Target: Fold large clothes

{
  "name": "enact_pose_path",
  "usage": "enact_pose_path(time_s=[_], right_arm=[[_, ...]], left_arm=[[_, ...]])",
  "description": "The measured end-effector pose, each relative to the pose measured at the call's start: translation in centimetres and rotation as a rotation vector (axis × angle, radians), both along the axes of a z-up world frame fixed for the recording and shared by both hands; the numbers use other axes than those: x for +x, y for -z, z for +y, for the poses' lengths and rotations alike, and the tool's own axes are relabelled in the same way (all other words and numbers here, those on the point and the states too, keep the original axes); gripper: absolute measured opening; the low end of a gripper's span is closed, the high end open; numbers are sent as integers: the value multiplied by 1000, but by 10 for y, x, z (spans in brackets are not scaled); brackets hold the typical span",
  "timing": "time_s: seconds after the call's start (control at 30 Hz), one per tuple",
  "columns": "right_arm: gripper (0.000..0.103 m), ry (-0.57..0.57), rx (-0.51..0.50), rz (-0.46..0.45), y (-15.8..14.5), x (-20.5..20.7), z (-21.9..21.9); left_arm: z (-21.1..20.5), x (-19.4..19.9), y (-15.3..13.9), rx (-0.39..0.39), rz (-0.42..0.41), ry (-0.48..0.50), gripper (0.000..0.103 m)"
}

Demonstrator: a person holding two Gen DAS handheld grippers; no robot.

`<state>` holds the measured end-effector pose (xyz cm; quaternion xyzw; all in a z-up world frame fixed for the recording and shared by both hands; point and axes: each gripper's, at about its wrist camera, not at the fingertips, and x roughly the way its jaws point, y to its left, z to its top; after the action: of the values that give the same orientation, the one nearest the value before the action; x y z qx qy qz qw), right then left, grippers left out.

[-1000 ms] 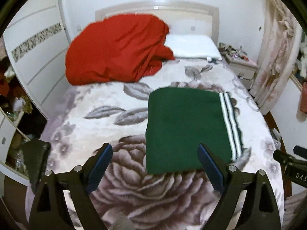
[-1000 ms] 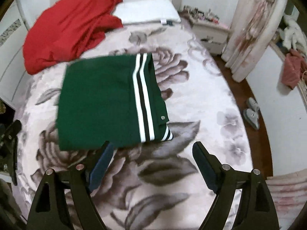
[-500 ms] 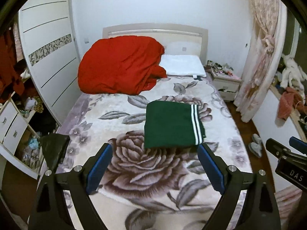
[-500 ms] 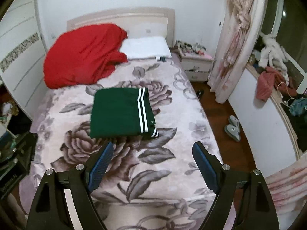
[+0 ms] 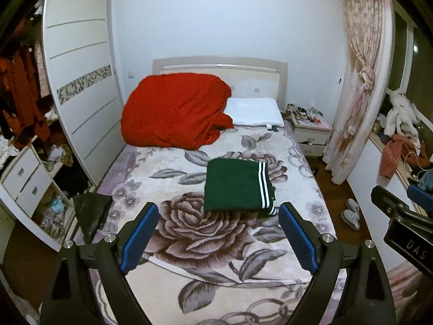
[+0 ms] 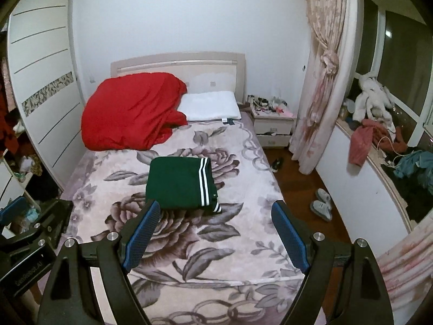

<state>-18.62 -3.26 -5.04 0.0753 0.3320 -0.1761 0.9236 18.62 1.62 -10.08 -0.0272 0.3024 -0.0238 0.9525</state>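
A dark green garment (image 5: 235, 187) with white stripes lies folded flat in a neat rectangle in the middle of the floral bed (image 5: 189, 243); it also shows in the right wrist view (image 6: 180, 182). My left gripper (image 5: 219, 230) is open and empty, held back above the foot of the bed, well short of the garment. My right gripper (image 6: 215, 230) is open and empty too, at a similar distance. The right gripper's body shows at the right edge of the left wrist view (image 5: 403, 216).
A red quilt (image 5: 176, 111) and a white pillow (image 5: 254, 112) lie at the head of the bed. A white wardrobe (image 5: 81, 86) stands left, a nightstand (image 6: 272, 127) and pink curtain (image 6: 319, 81) right. Slippers (image 6: 322, 201) lie on the wooden floor.
Both grippers have pulled back and up from the folded green garment, which now looks small and far. Both stayed open and empty.
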Motion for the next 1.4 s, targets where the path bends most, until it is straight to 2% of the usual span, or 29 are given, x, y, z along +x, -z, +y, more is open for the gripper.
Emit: enact_pose_path(time_s=[0.33, 0.53, 0.6, 0.83, 1.4], right_arm=[[89, -30, -26, -70, -37, -39, 7], [89, -41, -28, -85, -44, -49, 6], [90, -48, -22, -87, -44, -47, 4], [92, -73, 5, -90, -43, -38, -3], [93, -88, 11, -86, -40, -34, -2]], left_arm=[[-1, -28, -11, -8, -34, -31, 90], [-4, -36, -15, 18, -57, -47, 92], [-5, -39, -18, 18, -69, -49, 97], [-7, -45, -20, 42, -92, -67, 97], [-7, -44, -24, 36, -95, -64, 97]])
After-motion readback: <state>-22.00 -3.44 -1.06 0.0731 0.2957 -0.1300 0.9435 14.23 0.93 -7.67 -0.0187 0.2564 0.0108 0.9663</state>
